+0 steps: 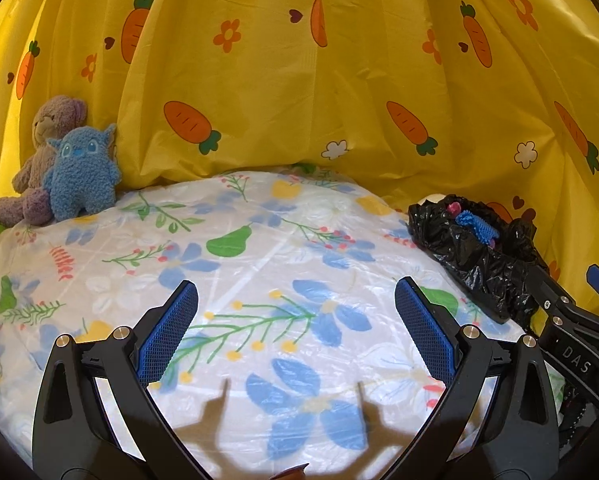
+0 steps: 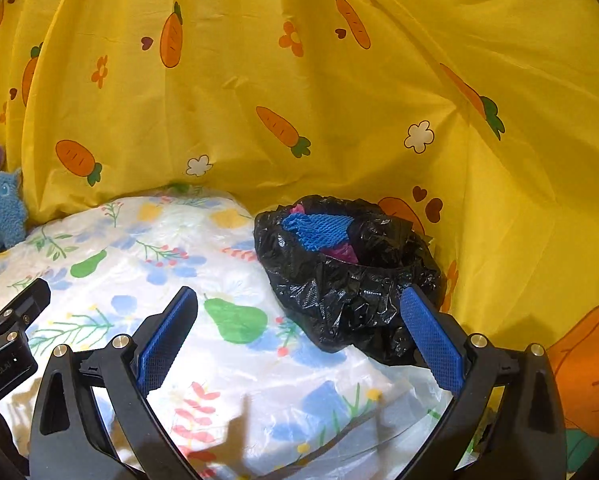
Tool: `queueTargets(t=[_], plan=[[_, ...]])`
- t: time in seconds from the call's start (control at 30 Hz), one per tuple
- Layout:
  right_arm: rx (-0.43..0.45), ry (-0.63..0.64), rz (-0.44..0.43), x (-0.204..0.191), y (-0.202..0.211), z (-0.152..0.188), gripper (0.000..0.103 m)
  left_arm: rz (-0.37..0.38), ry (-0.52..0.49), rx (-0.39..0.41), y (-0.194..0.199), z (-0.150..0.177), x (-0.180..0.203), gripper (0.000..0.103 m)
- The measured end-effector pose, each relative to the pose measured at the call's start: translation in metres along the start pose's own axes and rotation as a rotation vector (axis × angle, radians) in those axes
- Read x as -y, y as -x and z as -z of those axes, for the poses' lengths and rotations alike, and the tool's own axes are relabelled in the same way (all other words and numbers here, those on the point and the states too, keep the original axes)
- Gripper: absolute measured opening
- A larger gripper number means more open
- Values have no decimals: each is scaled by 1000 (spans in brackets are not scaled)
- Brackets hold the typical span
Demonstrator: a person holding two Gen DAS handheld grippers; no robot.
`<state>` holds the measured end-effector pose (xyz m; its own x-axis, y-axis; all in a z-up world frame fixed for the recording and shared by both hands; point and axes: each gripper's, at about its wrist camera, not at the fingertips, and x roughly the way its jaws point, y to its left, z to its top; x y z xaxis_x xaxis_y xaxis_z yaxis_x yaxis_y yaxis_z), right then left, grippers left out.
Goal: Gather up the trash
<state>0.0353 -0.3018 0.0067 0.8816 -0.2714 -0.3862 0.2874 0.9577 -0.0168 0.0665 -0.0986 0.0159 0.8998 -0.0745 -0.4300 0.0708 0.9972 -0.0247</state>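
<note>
step: trash looks bagged, we see none loose | black trash bag [image 2: 351,280] at table's right edge | left gripper [image 1: 295,332], right gripper [image 2: 299,336] both wide, empty | next: probably grip bag rim

The surface [image 1: 259,264] is covered w/ a white plastic sheet, glossy and a bit wrinkled, printed w/ blue flowers, green pears, yellow dots and red sprigs. At its back edge it meets a yellow curtain w/ carrots. On the far left corner sit 2 plush toys: a blue fuzzy one [image 1: 82,172] in front, touching a grey-purple teddy [image 1: 39,152] that leans behind it. On the right side, near the curtain, lies a black trash bag [image 2: 347,276], crumpled, mouth open upward; inside it a blue mesh piece [image 2: 319,230] and sth. pink are visible. Middle of the sheet carries only shadows.
</note>
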Motion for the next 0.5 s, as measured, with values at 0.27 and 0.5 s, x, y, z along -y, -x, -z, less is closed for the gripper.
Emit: queueTargets(t=[0.27,0.5], plan=[[11,26,-37,-16,26,9,97,-19,17,6,23,11,-22,97],[16,35,-46,-22,37,11,97,-15,9,11,33,13,-26,97]])
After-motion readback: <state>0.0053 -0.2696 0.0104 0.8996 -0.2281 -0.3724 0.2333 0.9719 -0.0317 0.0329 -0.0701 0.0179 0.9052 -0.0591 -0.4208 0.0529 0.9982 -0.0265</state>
